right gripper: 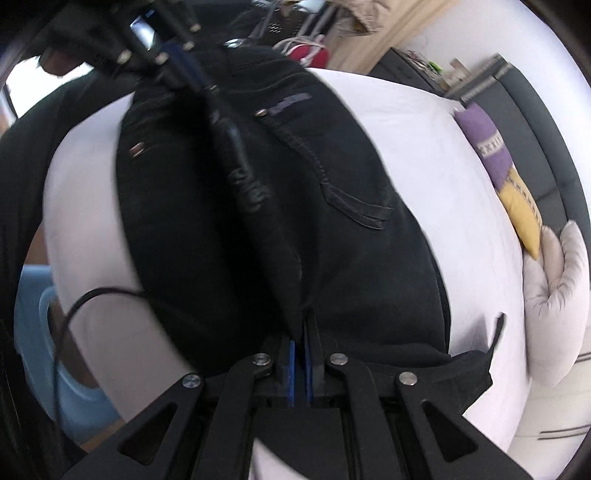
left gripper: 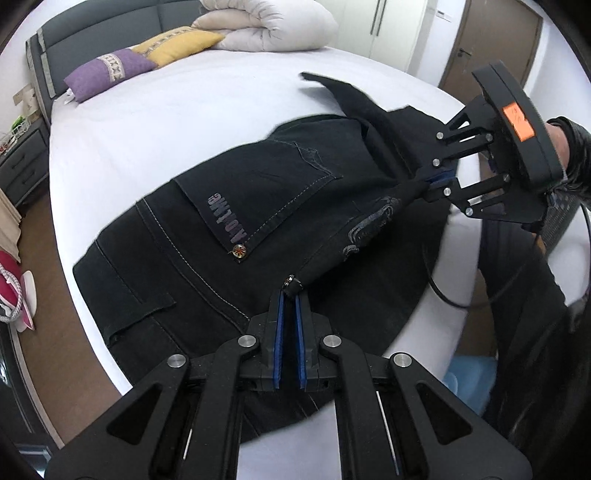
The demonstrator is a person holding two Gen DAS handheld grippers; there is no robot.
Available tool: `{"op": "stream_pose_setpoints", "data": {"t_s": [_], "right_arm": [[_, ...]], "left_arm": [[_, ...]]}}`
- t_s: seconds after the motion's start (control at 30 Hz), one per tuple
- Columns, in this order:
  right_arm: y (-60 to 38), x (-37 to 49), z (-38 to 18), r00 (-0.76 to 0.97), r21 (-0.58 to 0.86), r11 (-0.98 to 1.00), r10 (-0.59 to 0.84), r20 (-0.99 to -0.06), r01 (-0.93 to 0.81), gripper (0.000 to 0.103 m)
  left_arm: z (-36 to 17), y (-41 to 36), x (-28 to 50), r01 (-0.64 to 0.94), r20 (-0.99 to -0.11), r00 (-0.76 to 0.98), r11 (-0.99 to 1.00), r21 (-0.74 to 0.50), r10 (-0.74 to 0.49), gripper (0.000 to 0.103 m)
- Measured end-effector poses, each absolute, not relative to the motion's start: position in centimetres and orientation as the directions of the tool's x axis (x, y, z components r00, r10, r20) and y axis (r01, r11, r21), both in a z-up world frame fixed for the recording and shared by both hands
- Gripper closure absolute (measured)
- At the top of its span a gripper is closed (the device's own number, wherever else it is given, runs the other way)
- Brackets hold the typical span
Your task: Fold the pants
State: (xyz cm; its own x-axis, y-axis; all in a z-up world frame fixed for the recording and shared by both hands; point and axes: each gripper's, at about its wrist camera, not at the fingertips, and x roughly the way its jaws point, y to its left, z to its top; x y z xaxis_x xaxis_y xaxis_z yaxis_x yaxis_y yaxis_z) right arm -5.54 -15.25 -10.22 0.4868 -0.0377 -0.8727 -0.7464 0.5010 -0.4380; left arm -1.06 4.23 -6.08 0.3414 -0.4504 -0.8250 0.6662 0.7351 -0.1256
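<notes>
Left edge of my left wrist view: one grey nightstand (left gripper: 22, 162), then a grey headboard (left gripper: 92, 40) behind the bed (left gripper: 155, 122), which is covered in a white sheet. Pillows, counted: two, one purple (left gripper: 107, 74) and one yellow (left gripper: 181, 44), side by side and touching at the head end. One rolled cream duvet (left gripper: 266, 26) just right of them.

One pair of black pants (left gripper: 229, 229) lies on the sheet, seat side up, with a stitched back pocket and a lettered patch showing. I read the long axis as running from lower left to upper right in this view, the waistband end at lower left near the bed's edge. A folded ridge of cloth is lifted off the seat between my two tools; the rest lies on the sheet.

My left gripper (left gripper: 290, 291) sits at bottom centre, blue pads drawn narrow, clamping a small bunch of the pants by a metal rivet. Further right, my right gripper (left gripper: 428, 182) comes in from the upper right, also pinched onto black fabric, with a hand (left gripper: 565, 147) in a dark sleeve behind it. One black cable (left gripper: 439, 291) loops below it.

Right wrist view is blurred. The pants (right gripper: 332, 221) fill the middle, the raised ridge running from the left gripper (right gripper: 207, 88) at top down to the right gripper (right gripper: 301, 325) at bottom, whose pads are close together on the cloth. Same two pillows and the duvet at the right edge.
</notes>
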Motion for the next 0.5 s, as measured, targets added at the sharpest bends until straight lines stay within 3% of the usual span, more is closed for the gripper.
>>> {"op": "stream_pose_setpoints", "data": {"t_s": [0.5], "right_arm": [[-14.1, -9.6, -13.3, 0.511, -0.509, 0.465, -0.133, -0.849, -0.724, 0.098]], "left_arm": [[-8.5, 3.8, -4.3, 0.658, -0.866, 0.316, 0.747, -0.096, -0.389, 0.098]]}}
